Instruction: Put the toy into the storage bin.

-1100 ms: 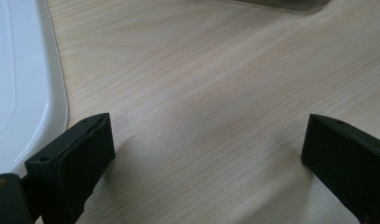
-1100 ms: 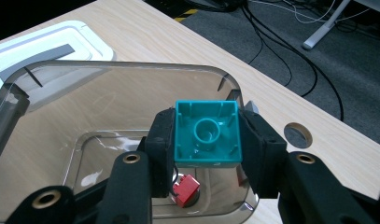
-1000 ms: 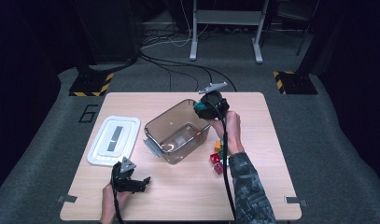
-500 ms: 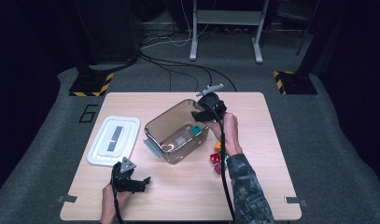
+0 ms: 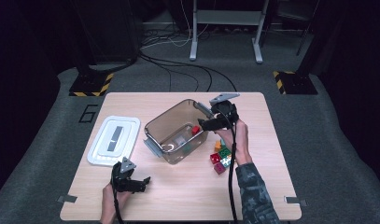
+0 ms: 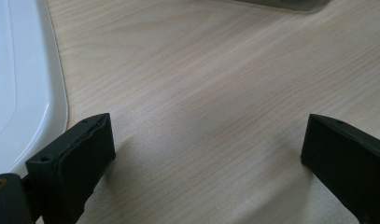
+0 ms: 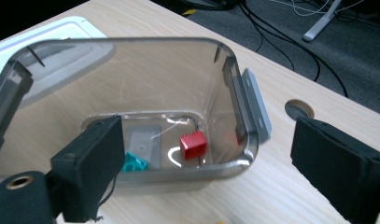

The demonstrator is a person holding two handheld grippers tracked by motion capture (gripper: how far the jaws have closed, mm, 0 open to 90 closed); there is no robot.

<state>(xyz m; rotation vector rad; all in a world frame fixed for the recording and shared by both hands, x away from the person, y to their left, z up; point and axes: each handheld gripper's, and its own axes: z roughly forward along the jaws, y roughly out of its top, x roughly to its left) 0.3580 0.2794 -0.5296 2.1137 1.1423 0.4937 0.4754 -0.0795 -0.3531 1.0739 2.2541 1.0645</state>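
Red block now lies in the clear bin, dropped as right gripper jaws just opened, empty; left gripper rests agape.

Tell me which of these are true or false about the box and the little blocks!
1. A red block lies inside the clear box. True.
2. The right gripper holds a block. False: its fingers have just been opening and nothing is between them.
3. The white lid is on the box. False: it lies on the table beside it.
4. More blocks sit on the table near the right hand. True.
5. The left gripper is open. True.
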